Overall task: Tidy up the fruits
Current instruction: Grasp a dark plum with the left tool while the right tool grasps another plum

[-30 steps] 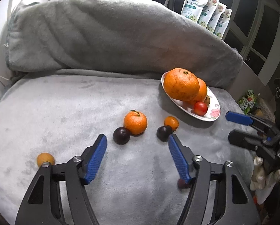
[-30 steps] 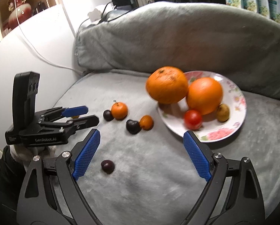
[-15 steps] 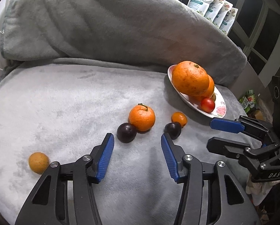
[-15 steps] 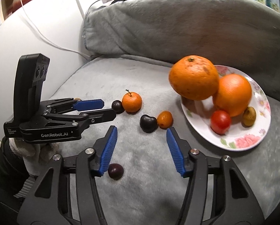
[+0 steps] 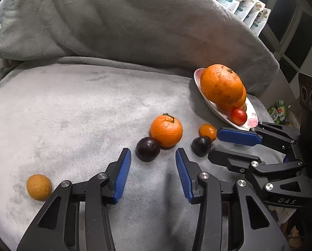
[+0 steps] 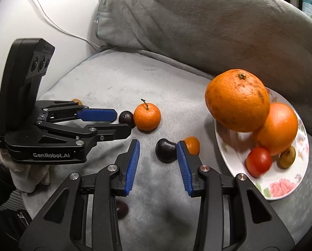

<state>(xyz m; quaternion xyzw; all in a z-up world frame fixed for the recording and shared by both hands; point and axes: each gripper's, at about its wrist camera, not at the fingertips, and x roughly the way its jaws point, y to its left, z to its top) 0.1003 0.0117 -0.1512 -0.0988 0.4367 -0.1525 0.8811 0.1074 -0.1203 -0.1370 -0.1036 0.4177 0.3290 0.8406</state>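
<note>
Right wrist view: right gripper (image 6: 157, 152), fingers half open and empty, nears a dark heart-shaped plum (image 6: 165, 150); next, straddle and close; left gripper (image 5: 152, 163) likewise open, empty

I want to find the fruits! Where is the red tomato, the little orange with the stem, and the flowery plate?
red tomato (image 6: 258, 161): right wrist view, middle of its skin.
little orange with the stem (image 6: 147, 117): right wrist view, front face.
flowery plate (image 6: 281, 185): right wrist view, pink rose on the rim.

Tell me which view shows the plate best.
The right wrist view: the plate lies open to it, rim, flowers and fruit visible. The left wrist view shows the plate edge-on, mostly hidden behind the big orange.
</note>
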